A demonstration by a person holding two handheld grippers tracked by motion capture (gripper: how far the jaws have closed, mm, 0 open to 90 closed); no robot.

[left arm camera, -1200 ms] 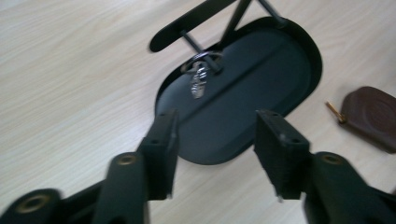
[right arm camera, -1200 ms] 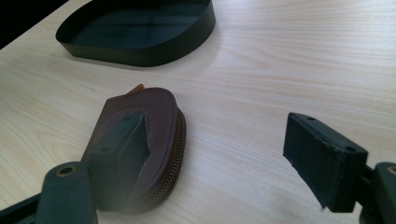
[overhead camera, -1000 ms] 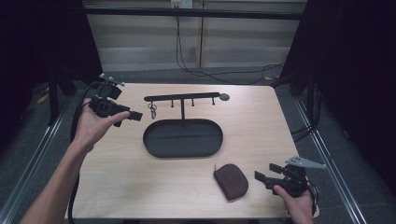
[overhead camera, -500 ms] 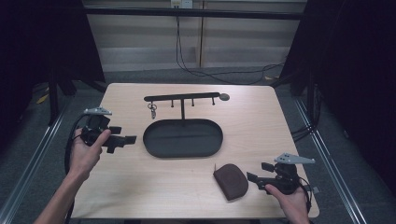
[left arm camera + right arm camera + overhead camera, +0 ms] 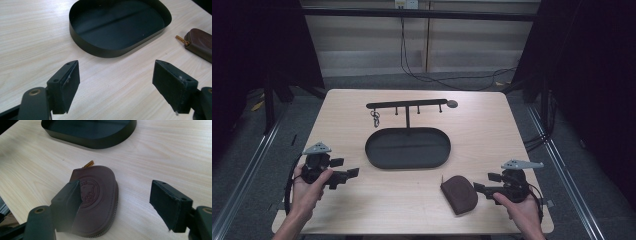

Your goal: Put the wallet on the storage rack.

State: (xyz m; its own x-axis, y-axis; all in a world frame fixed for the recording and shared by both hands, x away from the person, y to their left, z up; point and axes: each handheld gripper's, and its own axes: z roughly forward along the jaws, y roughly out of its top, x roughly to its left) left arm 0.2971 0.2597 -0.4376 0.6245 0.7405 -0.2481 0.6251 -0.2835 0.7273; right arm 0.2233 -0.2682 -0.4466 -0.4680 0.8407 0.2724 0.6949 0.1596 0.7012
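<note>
A brown leather pouch (image 5: pixel 458 194) (image 5: pixel 100 195) (image 5: pixel 200 43) with a brass zip pull lies flat near the table's front right. My right gripper (image 5: pixel 484 181) (image 5: pixel 115 186) hovers low just right of it. Its jaws stand wide and have just been closing. The pouch lies ahead of the left jaw, and no pad presses it. My left gripper (image 5: pixel 346 168) (image 5: pixel 116 67) sits low at the front left, aimed at the black oval tray (image 5: pixel 368 148) (image 5: pixel 105 51) (image 5: pixel 95 143). Its jaws have just been closing slightly from their widest, with nothing between them.
Behind the tray stands a black hook rack (image 5: pixel 407 105) with a key ring (image 5: pixel 375 118) hanging near its left end. The light wooden table (image 5: pixel 492 130) has dark floor and metal rails on both sides.
My left hand has dropped from beside the rack's left end to the table's front left. The right hand has barely shifted beside the pouch.
</note>
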